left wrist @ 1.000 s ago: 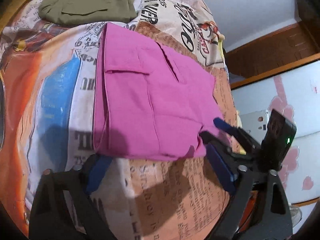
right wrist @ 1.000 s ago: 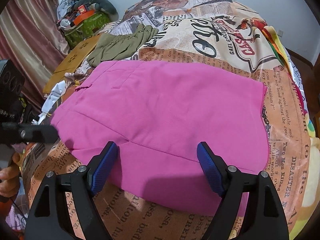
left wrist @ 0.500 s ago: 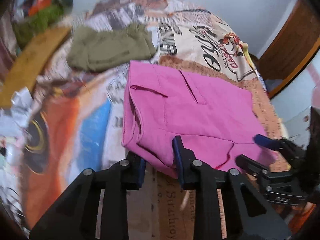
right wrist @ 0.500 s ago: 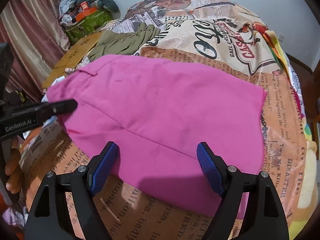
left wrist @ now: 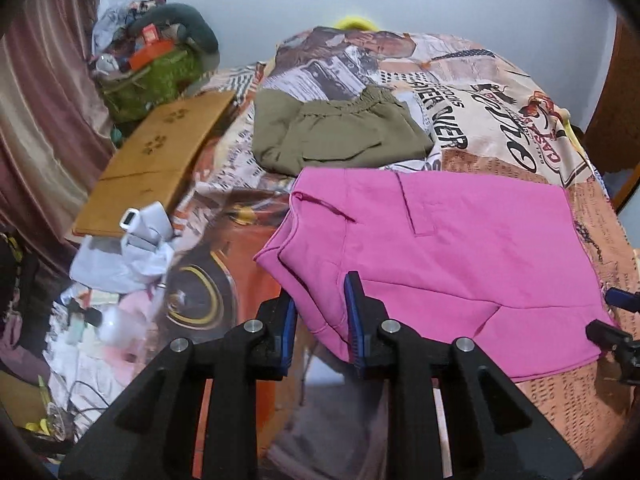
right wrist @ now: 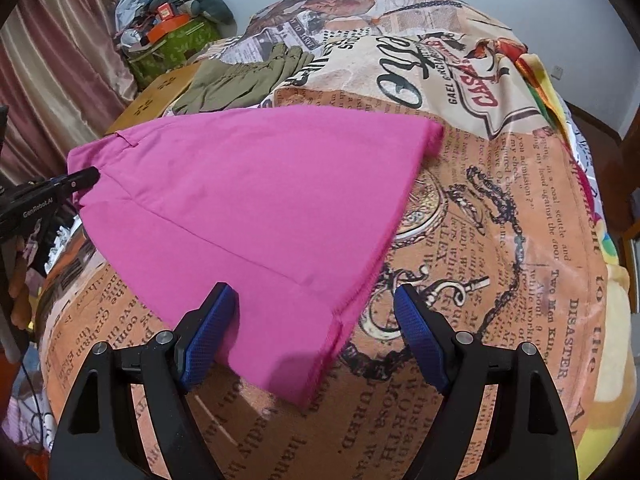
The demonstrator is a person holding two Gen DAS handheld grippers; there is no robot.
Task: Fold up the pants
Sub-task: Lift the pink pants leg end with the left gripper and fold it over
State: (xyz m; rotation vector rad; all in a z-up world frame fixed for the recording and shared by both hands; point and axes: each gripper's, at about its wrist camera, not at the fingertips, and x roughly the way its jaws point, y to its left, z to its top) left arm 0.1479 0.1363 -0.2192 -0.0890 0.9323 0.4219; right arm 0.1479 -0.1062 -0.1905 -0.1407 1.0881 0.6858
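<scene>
One pink pants [left wrist: 440, 256], folded, mid bed [right wrist: 520, 240]; one olive pair [left wrist: 336, 132] behind. Left gripper [left wrist: 320, 320] narrow, pinching pants' near-left corner. Right gripper [right wrist: 316, 336] wide, straddling near edge w/o gripping.

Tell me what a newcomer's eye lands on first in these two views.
The bright pink pants lie spread across the newspaper-print bedspread mid-scene. The left gripper is closed on their near left edge, while the right gripper sits open at the near corner. Behind them lie folded olive pants.
</scene>
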